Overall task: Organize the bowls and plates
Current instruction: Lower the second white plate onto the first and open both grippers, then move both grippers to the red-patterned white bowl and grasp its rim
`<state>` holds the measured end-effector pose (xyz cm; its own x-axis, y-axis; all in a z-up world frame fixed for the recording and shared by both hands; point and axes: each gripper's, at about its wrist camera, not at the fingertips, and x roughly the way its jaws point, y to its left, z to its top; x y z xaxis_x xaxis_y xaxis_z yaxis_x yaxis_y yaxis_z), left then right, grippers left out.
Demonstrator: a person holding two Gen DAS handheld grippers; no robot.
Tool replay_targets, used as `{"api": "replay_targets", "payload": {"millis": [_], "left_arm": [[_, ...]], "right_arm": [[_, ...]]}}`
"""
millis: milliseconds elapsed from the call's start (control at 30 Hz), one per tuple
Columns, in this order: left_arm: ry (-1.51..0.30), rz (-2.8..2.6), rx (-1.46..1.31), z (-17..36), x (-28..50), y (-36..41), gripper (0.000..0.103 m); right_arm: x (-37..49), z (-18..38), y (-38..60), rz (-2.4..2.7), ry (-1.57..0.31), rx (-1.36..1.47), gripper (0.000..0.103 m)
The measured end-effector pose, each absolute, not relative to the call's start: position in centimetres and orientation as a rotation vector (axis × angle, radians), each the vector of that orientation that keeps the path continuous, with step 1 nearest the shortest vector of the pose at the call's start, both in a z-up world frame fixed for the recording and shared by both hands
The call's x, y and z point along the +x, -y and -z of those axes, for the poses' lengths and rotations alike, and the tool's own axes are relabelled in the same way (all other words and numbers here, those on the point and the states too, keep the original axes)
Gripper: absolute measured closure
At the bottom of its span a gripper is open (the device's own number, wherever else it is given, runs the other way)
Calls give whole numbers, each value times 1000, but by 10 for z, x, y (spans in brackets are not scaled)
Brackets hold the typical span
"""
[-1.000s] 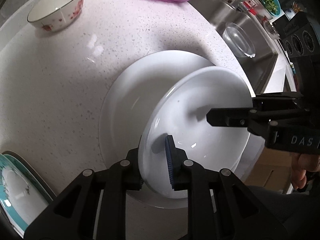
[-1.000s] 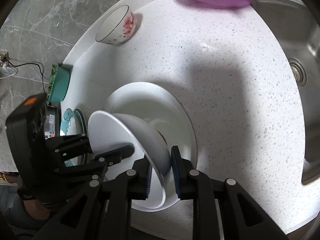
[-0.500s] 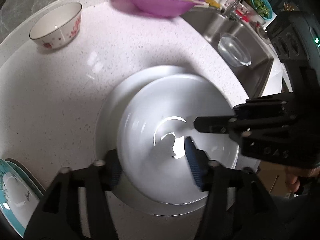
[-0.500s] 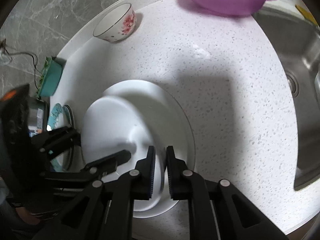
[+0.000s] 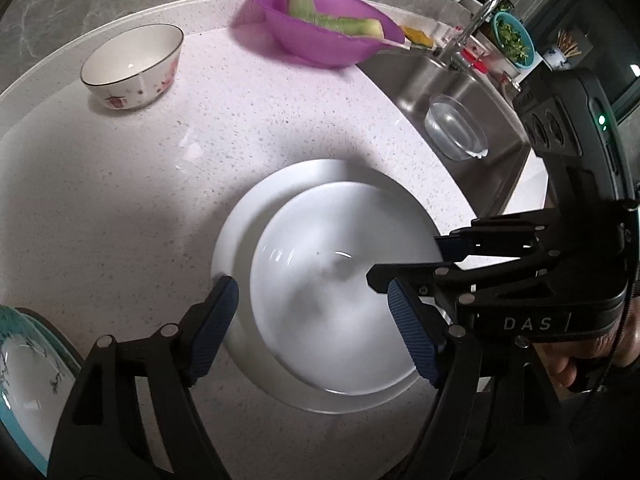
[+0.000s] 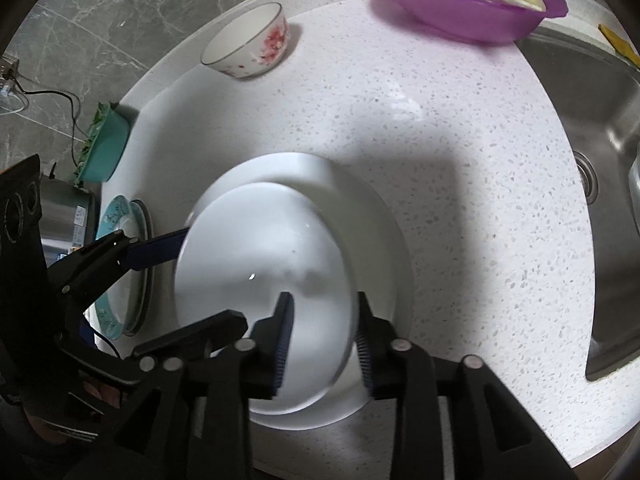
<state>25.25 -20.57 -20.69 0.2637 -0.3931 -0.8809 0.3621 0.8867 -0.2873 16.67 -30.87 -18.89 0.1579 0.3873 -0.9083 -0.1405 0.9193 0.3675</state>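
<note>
A small white plate point(image 5: 336, 312) lies flat on a large white plate point(image 5: 236, 240) on the speckled counter. My left gripper point(image 5: 316, 328) hovers just above them, its jaws opening wide. They straddle the small plate's near side, and the pads touch nothing. In the right wrist view, my right gripper point(image 6: 323, 336) has its jaws opening around the rim of the small plate point(image 6: 260, 256). The pads are clear of that rim, and the large plate point(image 6: 380, 232) shows beyond it. A floral bowl point(image 5: 132, 68) point(image 6: 248, 44) stands alone at the back.
A purple basin point(image 5: 328, 36) of cut vegetables sits at the back by the steel sink point(image 5: 496, 184), which holds a glass bowl point(image 5: 456, 128). A teal-rimmed plate point(image 6: 116, 264) lies left of the stack. A teal basin point(image 6: 104, 148) stands behind it. The counter's front edge is close.
The small plate, held tilted by both grippers a second ago, now lies flat on the large plate. Both pairs of jaws have let go and spread, and the left gripper has risen.
</note>
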Motion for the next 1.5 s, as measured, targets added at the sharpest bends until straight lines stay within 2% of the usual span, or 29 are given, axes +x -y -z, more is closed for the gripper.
{"api": "replay_targets", "payload": {"millis": [67,100,133,167,233,333,533,700,867,1033,1200,1400,1500], "left_arm": [[-1185,494,-29,198,251,200,20],[-1177,480,-29,193,251,196,11],[-1165,468,-36,188,251,191,8],[-1151,454,-53,181,252,183,8],[-1134,418,-72,171,257,169,8],[-1112,367,-92,157,268,145,2],[-1067,255,-98,135,313,90,2],[-1093,224,-100,127,374,49,2],[-1105,161,-29,128,445,40,2],[-1219,129,-111,165,499,27,2],[-1213,123,-100,190,517,18,4],[-1229,136,-101,207,537,9,4],[-1254,135,-127,217,543,10,4]], "right_arm": [[165,184,308,-392,-1355,220,54],[164,181,308,-393,-1348,221,47],[164,177,309,-389,-1339,218,33],[164,171,311,-385,-1326,216,30],[164,159,315,-391,-1301,226,12],[170,140,327,-366,-1261,203,1],[210,95,337,-447,-1138,305,0],[257,82,324,-491,-1105,467,0],[318,92,289,-461,-1117,399,0],[364,118,262,-367,-1178,308,1],[393,158,253,-347,-1272,342,19],[409,181,240,-341,-1319,318,22],[414,188,242,-341,-1340,326,32]]}}
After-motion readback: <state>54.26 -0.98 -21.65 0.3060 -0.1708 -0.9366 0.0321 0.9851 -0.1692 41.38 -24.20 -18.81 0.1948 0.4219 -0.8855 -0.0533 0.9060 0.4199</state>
